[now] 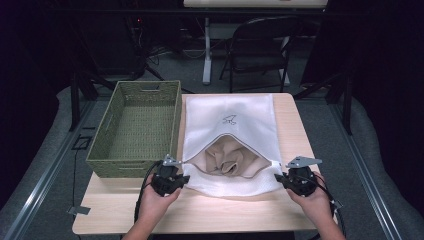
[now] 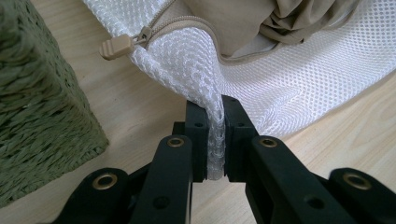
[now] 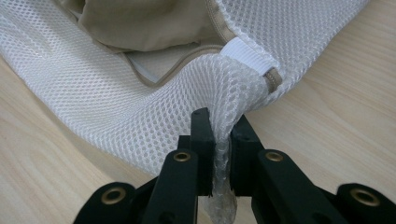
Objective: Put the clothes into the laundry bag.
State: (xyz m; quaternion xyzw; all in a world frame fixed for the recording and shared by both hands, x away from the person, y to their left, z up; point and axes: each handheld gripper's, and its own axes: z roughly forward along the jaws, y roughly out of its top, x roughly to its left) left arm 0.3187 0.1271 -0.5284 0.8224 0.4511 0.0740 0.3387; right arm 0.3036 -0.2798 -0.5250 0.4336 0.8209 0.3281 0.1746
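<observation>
**Mesh bag held at both near corners**

A white mesh bag [image 1: 229,120] lies flat on the pale wooden table [image 1: 200,212], its curved zip open across the lower half. Inside it sits a crumpled beige cloth [image 1: 231,159], soft and folded, showing through the opening. To the bag's left, just beside it, stands a green woven basket [image 1: 137,127], rectangular, with slotted handles in its end walls (nothing can be seen in it from the high view).

The bag is a fine honeycomb net with a beige zip band along the opening. The beige zip pull [image 2: 117,45] rests at the left end of the zip, near the basket's corner. At the right end, a white ribbed tab [image 3: 246,55] covers the zip's stop.

The left gripper [image 1: 170,179] has its black jaws closed narrowly on a pinch of mesh at the bag's near left corner. The right gripper [image 1: 300,181] does the same at the near right corner, the net bunched upright between its jaws. A hand holds each gripper from below.
</observation>
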